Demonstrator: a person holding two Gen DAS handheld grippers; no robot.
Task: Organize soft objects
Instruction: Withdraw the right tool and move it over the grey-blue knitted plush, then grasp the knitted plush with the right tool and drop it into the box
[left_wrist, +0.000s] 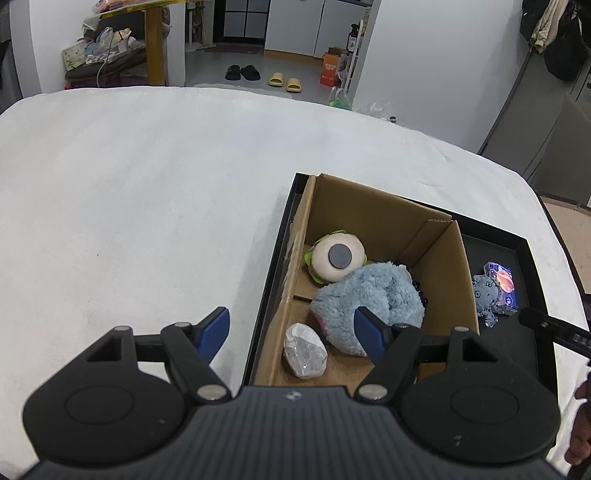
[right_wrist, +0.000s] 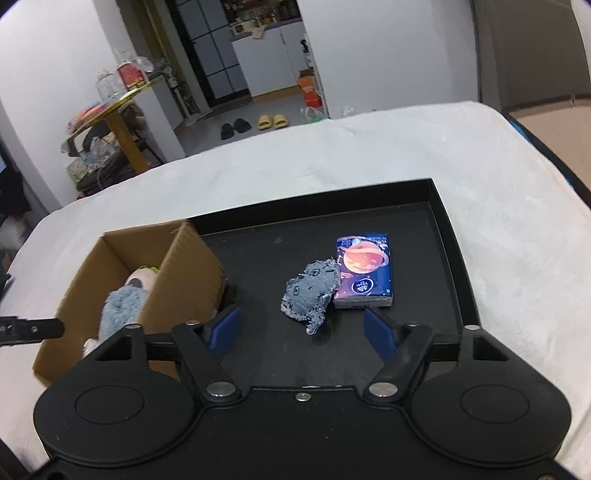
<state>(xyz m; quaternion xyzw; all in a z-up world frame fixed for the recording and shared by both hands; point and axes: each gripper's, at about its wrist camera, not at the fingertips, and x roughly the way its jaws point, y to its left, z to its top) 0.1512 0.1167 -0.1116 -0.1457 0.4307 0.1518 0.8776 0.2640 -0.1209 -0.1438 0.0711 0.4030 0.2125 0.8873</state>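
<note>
Yellow slippers (left_wrist: 284, 82) beside black slippers (left_wrist: 242, 72) (on floor).

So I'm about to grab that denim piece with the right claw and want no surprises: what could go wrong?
The frayed grey denim patch overlaps the space-print tissue pack, so the open right claw might drag both. The brown cardboard box already holds a fluffy blue plush, burger plush and crinkled clear wrap; space looks tight.

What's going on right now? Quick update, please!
Both grippers open, empty. Denim toy and tissue pack on tray, outside cardboard box. Nothing blocking.
</note>
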